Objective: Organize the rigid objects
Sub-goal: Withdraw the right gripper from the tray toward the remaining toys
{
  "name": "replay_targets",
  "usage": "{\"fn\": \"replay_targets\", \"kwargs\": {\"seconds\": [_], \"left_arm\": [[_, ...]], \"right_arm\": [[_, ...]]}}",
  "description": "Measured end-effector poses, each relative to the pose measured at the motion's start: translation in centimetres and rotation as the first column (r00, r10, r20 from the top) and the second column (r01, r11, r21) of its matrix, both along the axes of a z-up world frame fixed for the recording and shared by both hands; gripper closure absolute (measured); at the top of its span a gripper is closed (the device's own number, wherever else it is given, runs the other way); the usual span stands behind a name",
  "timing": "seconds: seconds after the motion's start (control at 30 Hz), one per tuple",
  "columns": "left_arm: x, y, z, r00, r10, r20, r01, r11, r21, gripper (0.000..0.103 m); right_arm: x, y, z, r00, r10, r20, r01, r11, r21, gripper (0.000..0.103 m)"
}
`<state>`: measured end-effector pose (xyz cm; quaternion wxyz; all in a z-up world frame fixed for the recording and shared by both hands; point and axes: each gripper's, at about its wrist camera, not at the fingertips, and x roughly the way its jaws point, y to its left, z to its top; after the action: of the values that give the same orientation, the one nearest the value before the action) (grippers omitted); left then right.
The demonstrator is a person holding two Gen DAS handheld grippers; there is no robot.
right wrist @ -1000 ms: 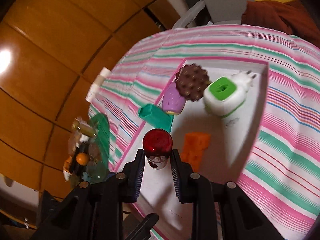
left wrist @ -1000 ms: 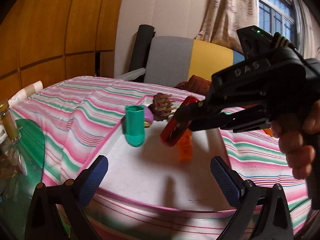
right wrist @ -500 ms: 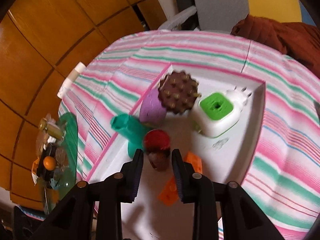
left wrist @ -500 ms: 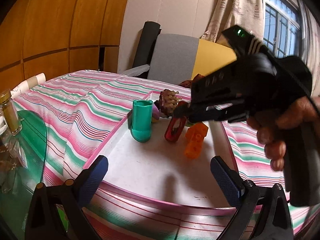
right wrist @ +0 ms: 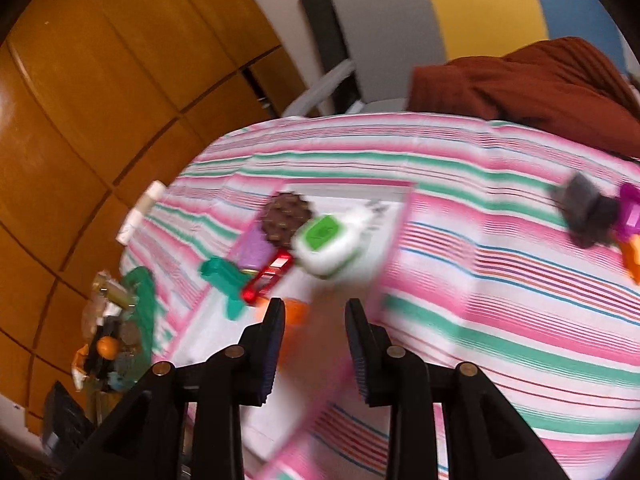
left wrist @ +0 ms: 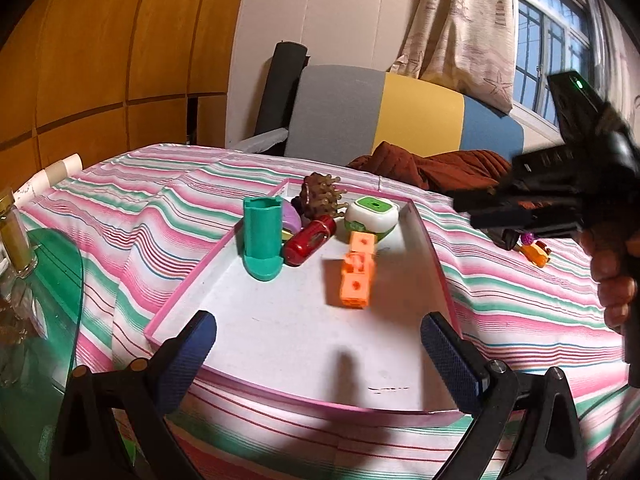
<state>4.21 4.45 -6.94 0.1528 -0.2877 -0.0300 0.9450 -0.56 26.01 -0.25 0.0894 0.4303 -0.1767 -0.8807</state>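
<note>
A white tray with a pink rim point(left wrist: 434, 264) holds a teal holder point(left wrist: 261, 238), a red cylinder point(left wrist: 310, 235) lying on its side, an orange block stack point(left wrist: 357, 274), a green-and-white plug point(left wrist: 372, 216), a brown spiky ball point(left wrist: 320, 194) and a purple piece. My left gripper point(left wrist: 318, 346) is open and empty at the tray's near edge. My right gripper point(right wrist: 314, 346) is open and empty, lifted above the tray's right side; it shows in the left wrist view point(left wrist: 460, 204). The red cylinder point(right wrist: 267, 278) lies by the teal holder point(right wrist: 225, 280).
Small loose toys point(right wrist: 600, 216) lie on the striped cloth right of the tray; they also show in the left wrist view point(left wrist: 534, 246). A glass table with jars point(left wrist: 16, 248) stands at the left. A chair and a brown cloth point(left wrist: 436, 164) are behind the table.
My right gripper let go of the red cylinder, which now lies in the tray, and pulled back up and to the right. My left gripper stayed open.
</note>
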Motion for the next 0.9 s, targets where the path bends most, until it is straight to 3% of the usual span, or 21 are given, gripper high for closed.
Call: {"fn": "replay_targets", "kwargs": {"seconds": [0.23, 0.53, 0.9], "left_arm": [[0.7, 1.5, 0.0, 0.995, -0.103, 0.007, 0.102, 0.994, 0.022, 0.000], [2.8, 4.6, 1.1, 0.976, -0.211, -0.056, 0.208, 0.977, -0.042, 0.000], [4.6, 7.6, 1.6, 0.947, -0.314, -0.064, 0.306, 0.946, -0.106, 0.000]], "right_arm": [[2.3, 5.2, -2.1, 0.992, -0.115, 0.059, 0.110, 0.991, 0.076, 0.071], [4.6, 11.9, -6.0, 0.959, -0.239, 0.156, 0.219, 0.967, 0.132, 0.071], [5.4, 15.8, -5.1, 0.928, -0.350, 0.131, 0.325, 0.928, 0.180, 0.071]]}}
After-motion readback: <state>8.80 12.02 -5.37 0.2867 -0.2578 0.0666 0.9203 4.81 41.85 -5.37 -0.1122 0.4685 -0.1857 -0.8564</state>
